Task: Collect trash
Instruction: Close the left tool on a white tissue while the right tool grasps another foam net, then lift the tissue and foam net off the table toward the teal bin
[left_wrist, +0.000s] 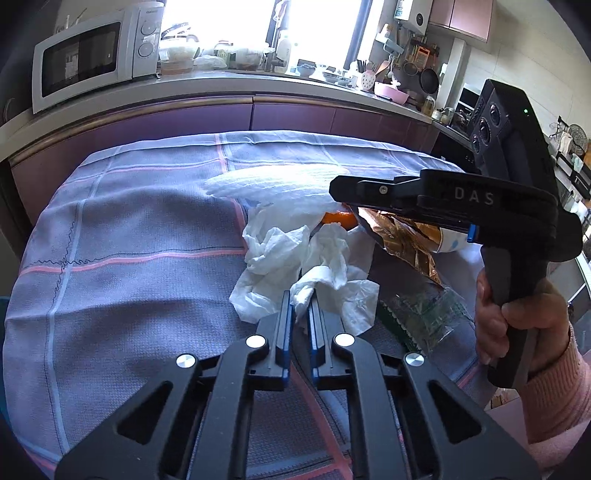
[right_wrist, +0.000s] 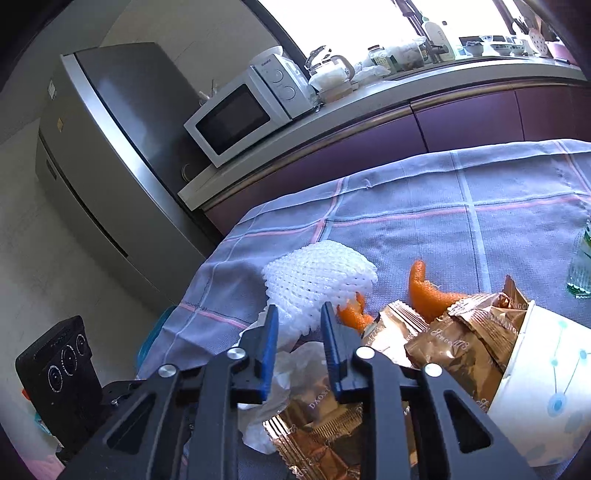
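White tissue pinched, most trash not yet gathered

White crumpled tissue (left_wrist: 325, 266) lies right at the tips of the left tool (left_wrist: 301, 308), whose jaws are nearly shut on a fold of it. The right tool (right_wrist: 297, 325) stands narrow around the foam fruit net (right_wrist: 317, 280); whether it presses the net cannot be told. Just beside it lie orange peel (right_wrist: 424, 291), brown wrappers (right_wrist: 454, 343) and a paper cup (right_wrist: 550, 387), all on the bench (left_wrist: 129, 229). No bin shows; collecting seems at its beginning.
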